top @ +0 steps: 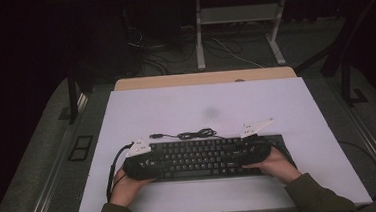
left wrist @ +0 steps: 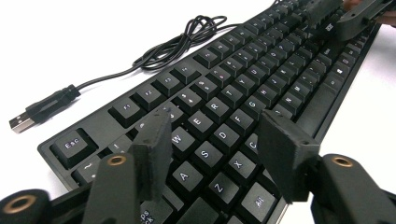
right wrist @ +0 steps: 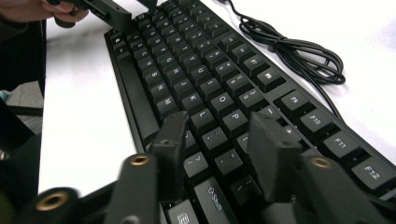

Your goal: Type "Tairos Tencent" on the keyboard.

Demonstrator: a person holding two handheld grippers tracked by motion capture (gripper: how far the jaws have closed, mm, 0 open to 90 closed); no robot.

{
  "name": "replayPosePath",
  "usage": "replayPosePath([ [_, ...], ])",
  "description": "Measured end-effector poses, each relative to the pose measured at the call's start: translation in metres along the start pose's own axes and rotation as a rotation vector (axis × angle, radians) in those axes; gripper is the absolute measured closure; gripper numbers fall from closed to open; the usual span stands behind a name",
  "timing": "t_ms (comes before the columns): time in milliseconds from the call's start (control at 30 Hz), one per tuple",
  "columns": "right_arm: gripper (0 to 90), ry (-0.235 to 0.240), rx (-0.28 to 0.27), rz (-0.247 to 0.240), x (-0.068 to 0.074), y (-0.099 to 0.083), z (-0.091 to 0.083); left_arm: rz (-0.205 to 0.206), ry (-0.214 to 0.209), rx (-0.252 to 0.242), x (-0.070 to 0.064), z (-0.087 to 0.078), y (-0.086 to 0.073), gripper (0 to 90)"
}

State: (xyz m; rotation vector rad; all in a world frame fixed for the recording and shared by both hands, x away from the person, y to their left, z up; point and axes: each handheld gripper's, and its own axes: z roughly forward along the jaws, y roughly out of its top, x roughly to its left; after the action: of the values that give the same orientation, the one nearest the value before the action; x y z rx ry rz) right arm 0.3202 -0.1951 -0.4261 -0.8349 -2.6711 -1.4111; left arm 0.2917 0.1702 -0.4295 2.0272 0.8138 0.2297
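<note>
A black keyboard (top: pixel 204 157) lies across the near half of the white table top, its cable (top: pixel 195 134) coiled just behind it. My left gripper (top: pixel 152 164) stands open low over the keyboard's left end; in the left gripper view the left gripper (left wrist: pixel 217 119) has the W, S and D keys (left wrist: pixel 219 135) under the gap. Over the right end my right gripper (top: pixel 242 156) is open too; in its own view the right gripper (right wrist: pixel 219 120) frames the punctuation keys (right wrist: pixel 215 140). Neither holds anything. The cable's USB plug (left wrist: pixel 23 122) lies loose on the table.
The white table top (top: pixel 206 104) has bare room behind and beside the keyboard, with a wooden strip (top: pixel 204 78) along its far edge. Beyond stands another desk frame (top: pixel 199 35) with cables on the dark floor. The person's hands and green sleeves (top: pixel 312 192) come in from the near edge.
</note>
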Motion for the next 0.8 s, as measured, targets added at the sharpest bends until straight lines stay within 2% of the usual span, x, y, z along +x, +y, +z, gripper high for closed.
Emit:
replayPosePath([
  [133,46.6,0.003,-0.015,0.013,0.000,0.003,0.002,0.009,0.001,0.004,0.000,0.000,0.000,53.2],
  [300,41.8,-0.003,-0.025,0.012,0.000,0.007,0.006,0.008,0.010,0.011,0.000,0.000,0.001,62.1],
  [567,38.7,-0.006,-0.047,0.020,-0.001,0.015,0.012,0.003,0.026,0.030,0.001,0.001,0.004,84.3],
  [667,38.1,-0.011,-0.049,0.026,-0.001,0.018,0.014,0.006,0.023,0.037,0.003,0.003,0.004,88.5],
  [800,37.4,-0.010,-0.050,0.025,-0.002,0.020,0.017,0.005,0.023,0.040,0.004,0.007,0.007,88.6],
])
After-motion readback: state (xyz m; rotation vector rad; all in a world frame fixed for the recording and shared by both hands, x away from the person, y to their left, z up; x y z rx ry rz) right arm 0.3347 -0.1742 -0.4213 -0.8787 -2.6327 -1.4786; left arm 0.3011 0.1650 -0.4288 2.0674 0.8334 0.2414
